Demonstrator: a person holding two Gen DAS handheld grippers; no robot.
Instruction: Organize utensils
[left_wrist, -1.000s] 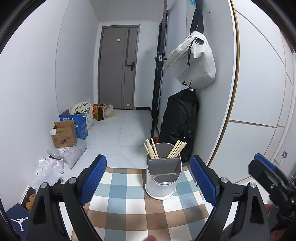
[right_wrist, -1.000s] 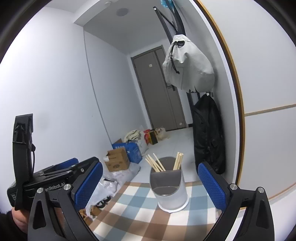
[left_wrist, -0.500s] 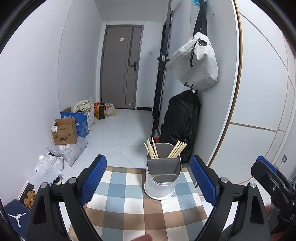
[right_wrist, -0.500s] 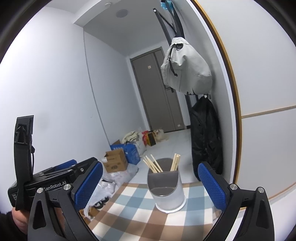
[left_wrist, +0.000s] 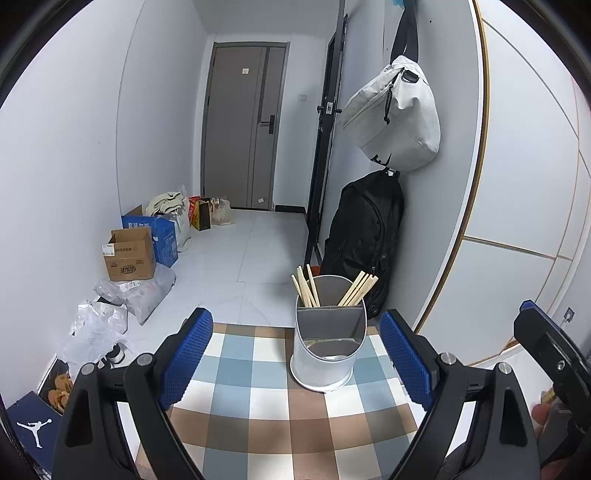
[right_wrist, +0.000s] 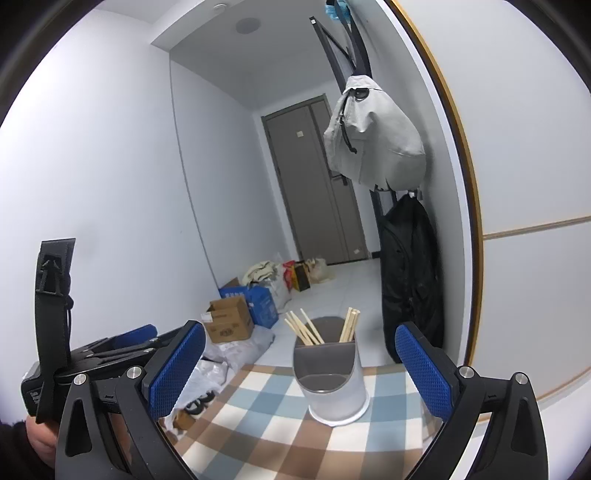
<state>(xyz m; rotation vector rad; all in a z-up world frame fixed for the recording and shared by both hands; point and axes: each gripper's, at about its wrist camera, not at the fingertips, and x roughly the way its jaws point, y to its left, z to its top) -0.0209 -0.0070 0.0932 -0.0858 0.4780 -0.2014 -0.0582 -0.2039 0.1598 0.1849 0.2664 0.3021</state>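
Observation:
A white-grey round utensil holder (left_wrist: 327, 354) (right_wrist: 338, 384) stands on the checked tablecloth (left_wrist: 258, 398) (right_wrist: 258, 413), near its far edge. Wooden chopsticks (left_wrist: 306, 290) (right_wrist: 303, 330) lean in its left rear compartment, and another bundle (left_wrist: 358, 290) (right_wrist: 349, 325) leans in the right rear one. No utensil stands up out of the front compartment. My left gripper (left_wrist: 295, 321) is open, short of the holder, with nothing between its blue pads (left_wrist: 186, 358). My right gripper (right_wrist: 300, 328) is also open and holds nothing. Each gripper shows at the edge of the other's view (left_wrist: 546, 343) (right_wrist: 110, 347).
Beyond the table's far edge is a tiled hallway floor (left_wrist: 236, 258). Cardboard boxes (left_wrist: 129, 254) and plastic bags (left_wrist: 136, 291) lie along the left wall. A black backpack (left_wrist: 362, 232) and a pale hanging bag (left_wrist: 395, 118) are against the right wall behind the holder.

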